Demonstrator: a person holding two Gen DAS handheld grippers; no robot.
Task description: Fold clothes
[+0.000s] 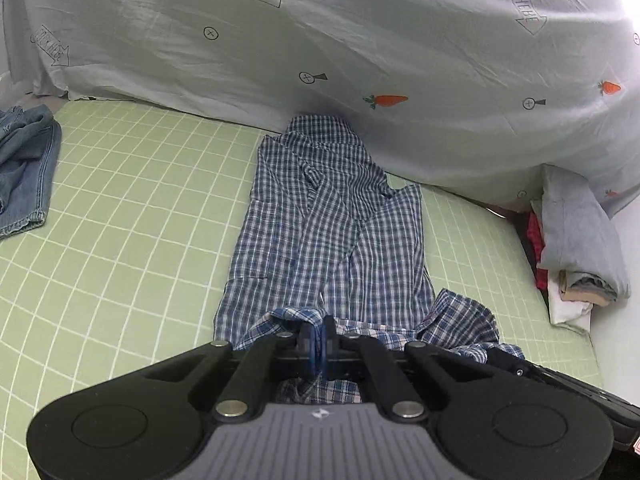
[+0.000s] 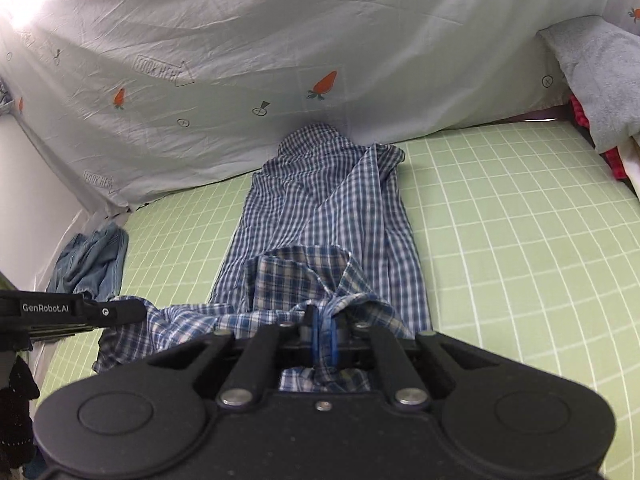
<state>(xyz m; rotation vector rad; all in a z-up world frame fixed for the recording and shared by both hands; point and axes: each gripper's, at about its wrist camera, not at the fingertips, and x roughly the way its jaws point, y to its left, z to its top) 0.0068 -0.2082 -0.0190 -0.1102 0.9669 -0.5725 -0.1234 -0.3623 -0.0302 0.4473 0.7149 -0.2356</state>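
A blue plaid shirt [image 1: 320,224] lies lengthwise on the green checked bed sheet [image 1: 132,208], its sides folded in to a narrow strip and its far end against the hanging sheet. It also shows in the right wrist view [image 2: 320,208]. My left gripper [image 1: 318,332] is shut on the shirt's near hem, which is lifted and turned over. My right gripper [image 2: 322,320] is shut on the same near hem further right, with fabric bunched between its pads. The left gripper also shows at the left of the right wrist view [image 2: 120,312].
A white sheet with carrot prints [image 1: 360,40] hangs behind the bed. Crumpled blue jeans [image 1: 24,168] lie at the far left. A pile with a grey garment [image 1: 576,232] and red and white items sits at the right edge of the bed.
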